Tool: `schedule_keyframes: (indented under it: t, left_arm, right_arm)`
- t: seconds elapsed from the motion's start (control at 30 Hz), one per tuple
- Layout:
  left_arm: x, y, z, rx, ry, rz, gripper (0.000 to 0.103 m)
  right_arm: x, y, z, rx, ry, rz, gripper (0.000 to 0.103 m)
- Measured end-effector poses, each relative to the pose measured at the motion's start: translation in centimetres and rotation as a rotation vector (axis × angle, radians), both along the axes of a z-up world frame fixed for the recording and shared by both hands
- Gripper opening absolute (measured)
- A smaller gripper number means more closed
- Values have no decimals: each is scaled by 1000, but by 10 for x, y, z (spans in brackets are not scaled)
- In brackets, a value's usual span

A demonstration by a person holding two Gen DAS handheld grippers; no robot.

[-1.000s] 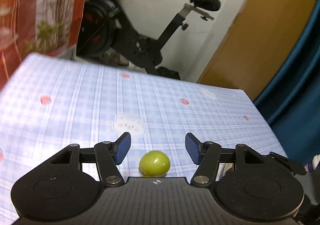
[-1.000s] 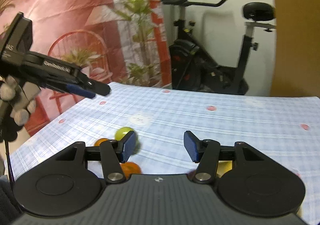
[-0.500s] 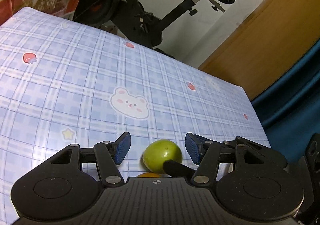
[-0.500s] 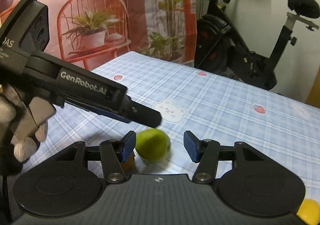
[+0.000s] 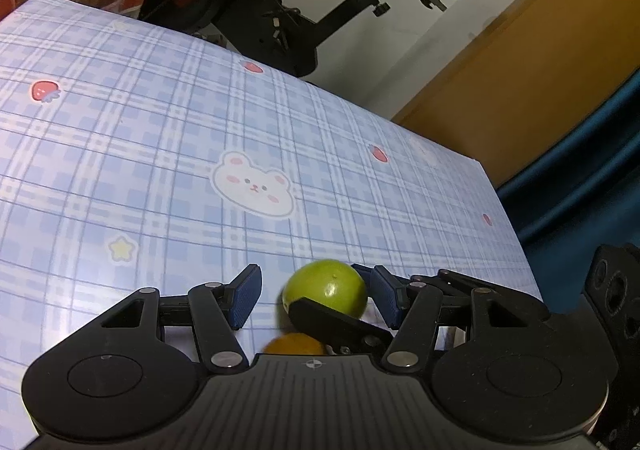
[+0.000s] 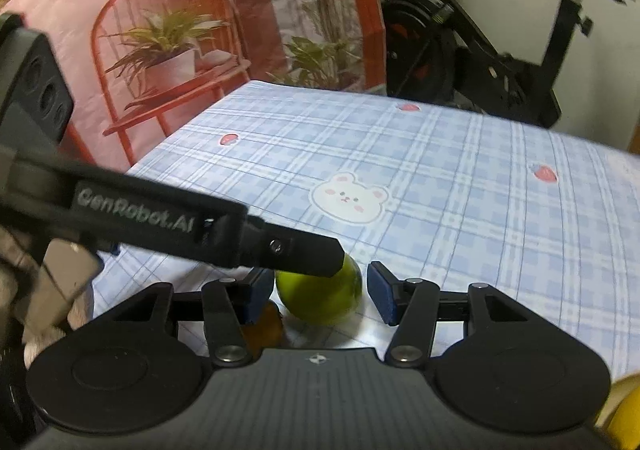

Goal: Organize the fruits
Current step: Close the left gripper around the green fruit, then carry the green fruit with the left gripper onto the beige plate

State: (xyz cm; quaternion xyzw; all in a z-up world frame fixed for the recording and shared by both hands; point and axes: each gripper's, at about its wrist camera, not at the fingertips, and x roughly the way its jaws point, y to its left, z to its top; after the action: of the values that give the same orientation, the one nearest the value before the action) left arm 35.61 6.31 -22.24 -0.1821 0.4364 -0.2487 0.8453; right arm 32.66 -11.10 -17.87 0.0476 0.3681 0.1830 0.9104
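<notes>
While both my grippers, left (image 5: 316, 296) and right (image 6: 318, 292), straddle the green fruit (image 5: 325, 287) near the tabletop (image 5: 160, 130) edge, their jaws stay spread.

Only one legible marking: "GenRobot.AI" in pale letters along the black side of the left gripper (image 6: 304, 250) as seen from the right wrist view, slightly blurred; nothing else readable.
</notes>
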Motion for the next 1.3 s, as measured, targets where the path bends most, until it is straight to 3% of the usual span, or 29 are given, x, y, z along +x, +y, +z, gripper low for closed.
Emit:
schedule_keyframes:
  t: [0.27,0.5,0.97,1.3]
  left_arm:
    - [4,-12,-11,-12,23,0,61]
    - [-1,-14,-5,-10,1,-5,51]
    - [-28,-22,29,2,-69,-27,51]
    - [-56,-54,55,41,-113,-81,50]
  right_arm:
    - [-1,-1,0,20,23,-31,54]
    - [-10,0,3,8,-9,-30,51]
    - [-38,-10,25,22,-107,-32,51]
    - [-76,-38,39,73,-169,-75,51]
